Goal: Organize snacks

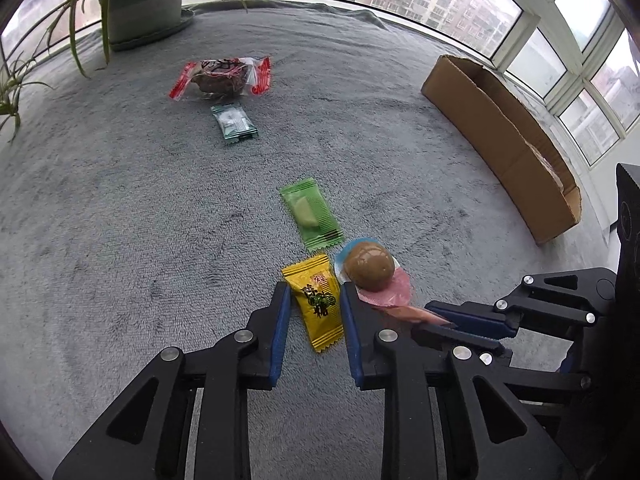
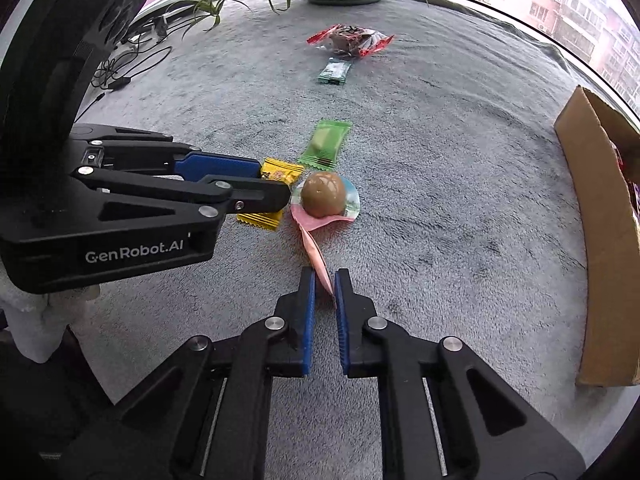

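Left wrist view: left tool (image 1: 315, 298) clamps the yellow candy (image 1: 316, 304); right tool (image 2: 323, 280) pinches the egg pack's pink tail (image 2: 318, 254). Both should lift gently toward the cardboard box (image 2: 600, 240).

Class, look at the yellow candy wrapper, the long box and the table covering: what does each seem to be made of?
Yellow candy wrapper: probably glossy plastic film, with crimped zigzag ends.
Long box: matte brown cardboard, creased, raw cut edges.
Table covering: grey plush fabric, likely fleece; the nap shows brush marks.

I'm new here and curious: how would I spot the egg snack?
On the grey fleece blanket, left of the long cardboard box, find the green wrapper. Just below sits the round brown egg in clear plastic, the only ball-shaped snack among flat packets.
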A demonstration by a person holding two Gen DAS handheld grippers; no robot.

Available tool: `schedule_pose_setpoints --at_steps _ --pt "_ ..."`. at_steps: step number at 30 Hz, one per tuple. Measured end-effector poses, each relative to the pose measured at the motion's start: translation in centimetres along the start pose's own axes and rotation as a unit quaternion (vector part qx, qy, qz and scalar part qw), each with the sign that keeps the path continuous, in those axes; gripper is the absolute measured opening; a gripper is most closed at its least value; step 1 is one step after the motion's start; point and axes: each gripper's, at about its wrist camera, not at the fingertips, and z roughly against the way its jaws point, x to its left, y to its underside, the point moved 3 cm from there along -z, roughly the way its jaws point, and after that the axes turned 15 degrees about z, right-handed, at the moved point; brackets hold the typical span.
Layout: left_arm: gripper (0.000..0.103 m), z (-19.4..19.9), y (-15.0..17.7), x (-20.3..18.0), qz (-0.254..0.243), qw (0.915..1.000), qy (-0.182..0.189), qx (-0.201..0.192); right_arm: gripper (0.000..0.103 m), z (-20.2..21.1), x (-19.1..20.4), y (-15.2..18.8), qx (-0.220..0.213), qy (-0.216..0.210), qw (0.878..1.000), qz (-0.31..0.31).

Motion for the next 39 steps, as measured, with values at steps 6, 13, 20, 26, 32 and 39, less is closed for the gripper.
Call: schedule_pose_setpoints --at_steps 6,13,20,26,32,39 --pt "0.041 -0.4 0.2 -1.2 -0.018 0.9997 -0.015 -0.007 0.009 0.1 -0.8 0.2 -0.007 -0.015 1.000 -0.023" --pt "0.025 -0.5 0.5 -1.4 -0.053 0.9970 -0.049 -0.026 0.009 -0.4 0.4 -1.0 -0.003 -0.009 1.000 0.008" --pt "0.020 -0.1 0.1 -0.3 -0.035 0.9985 -0.033 -0.027 0.009 -1.0 0.8 -1.8 -0.004 -0.006 1.000 0.020" --pt "0.020 0.6 -0.3 1.2 0.003 0.9995 -0.017 -0.028 0.008 0.1 0.3 -1.6 -0.023 -0.015 1.000 -0.002" --pt "0.020 2.5 -0.9 1.6 0.026 0.9989 0.004 -0.039 0.008 2.9 -1.4 -1.2 -0.051 -0.006 0.998 -0.032" --pt "0.020 4.0 -2.4 -0.4 0.030 0.9974 0.035 -0.056 0.008 6.9 -5.1 -0.4 -0.085 0.018 0.993 -0.077"
